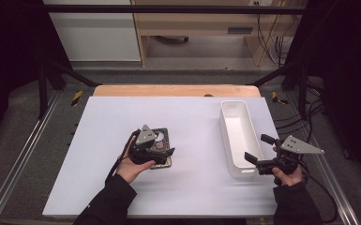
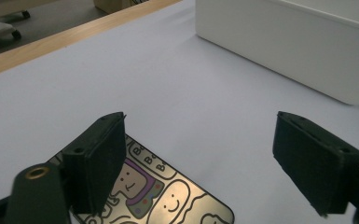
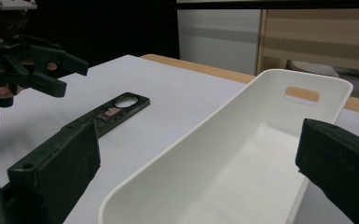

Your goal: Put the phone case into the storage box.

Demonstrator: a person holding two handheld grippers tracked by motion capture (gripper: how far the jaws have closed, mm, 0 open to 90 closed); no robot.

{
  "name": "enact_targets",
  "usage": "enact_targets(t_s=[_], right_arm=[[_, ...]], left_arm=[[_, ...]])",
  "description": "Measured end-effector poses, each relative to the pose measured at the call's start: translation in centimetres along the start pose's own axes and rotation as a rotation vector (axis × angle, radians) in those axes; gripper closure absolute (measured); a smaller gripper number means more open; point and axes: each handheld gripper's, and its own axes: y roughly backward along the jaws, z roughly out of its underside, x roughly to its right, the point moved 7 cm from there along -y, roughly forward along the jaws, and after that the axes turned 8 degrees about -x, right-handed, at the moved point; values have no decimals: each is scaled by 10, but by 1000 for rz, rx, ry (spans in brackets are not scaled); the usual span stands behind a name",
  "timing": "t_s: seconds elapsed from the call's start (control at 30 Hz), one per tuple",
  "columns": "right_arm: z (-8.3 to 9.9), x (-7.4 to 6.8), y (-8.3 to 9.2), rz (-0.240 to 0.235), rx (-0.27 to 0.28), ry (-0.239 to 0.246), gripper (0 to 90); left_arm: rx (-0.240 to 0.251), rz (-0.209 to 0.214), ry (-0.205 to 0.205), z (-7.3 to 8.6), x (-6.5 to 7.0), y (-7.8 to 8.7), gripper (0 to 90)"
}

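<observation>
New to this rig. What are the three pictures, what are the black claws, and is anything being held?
A person holds a two-jaw gripper in each hand. The high view looks down on the white table; the other two come from cameras riding on each gripper.

On the table lie a flat phone case with cartoon drawings and a long white bin, which has nothing in it.

The left gripper hovers over the case, jaws open, not gripping it. The right gripper sits at the bin's near end, jaws open either side of its rim. Nothing is held.
</observation>
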Motion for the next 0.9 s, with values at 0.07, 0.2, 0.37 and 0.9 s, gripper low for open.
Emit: enact_targets(t_s=[0.07, 0.2, 0.37, 0.9], right_arm=[[0, 0, 0, 0, 0, -1, 4], [0, 0, 0, -1, 3, -2, 4], [0, 0, 0, -1, 2, -1, 4], [0, 0, 0, -7, 0, -1, 4]], left_arm=[[-1, -1, 9, 0, 0, -4, 227], [0, 14, 2, 0, 2, -8, 333], [-37, 31, 9, 3, 4, -12, 430], [-102, 28, 57, 11, 6, -30, 579]])
